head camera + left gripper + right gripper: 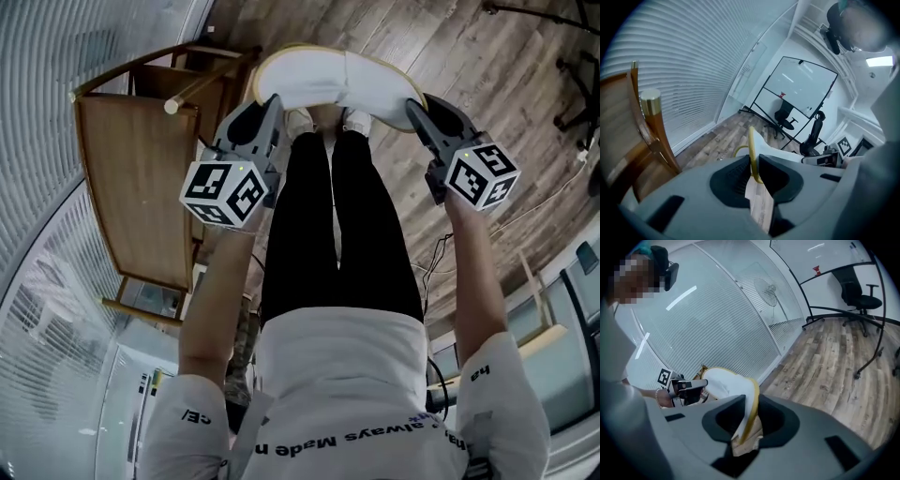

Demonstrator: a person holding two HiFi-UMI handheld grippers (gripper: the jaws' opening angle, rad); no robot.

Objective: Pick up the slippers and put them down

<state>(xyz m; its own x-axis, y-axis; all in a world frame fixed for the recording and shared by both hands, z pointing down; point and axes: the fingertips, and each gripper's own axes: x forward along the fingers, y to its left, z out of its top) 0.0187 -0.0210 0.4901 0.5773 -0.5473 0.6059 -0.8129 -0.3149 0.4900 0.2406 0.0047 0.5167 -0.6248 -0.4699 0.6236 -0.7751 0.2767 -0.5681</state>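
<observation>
Slippers (337, 80), white with yellow trim, stretch as one arched pair between the two tools, over the wooden floor (506, 84) and just beyond the person's shoes (302, 120). Left tool (270, 101) is clamped on the pair's left end, its jaws pinching the yellow edge. Right tool (419, 105) grips the right end likewise. Wooden furniture (131, 159) stands at left.
</observation>
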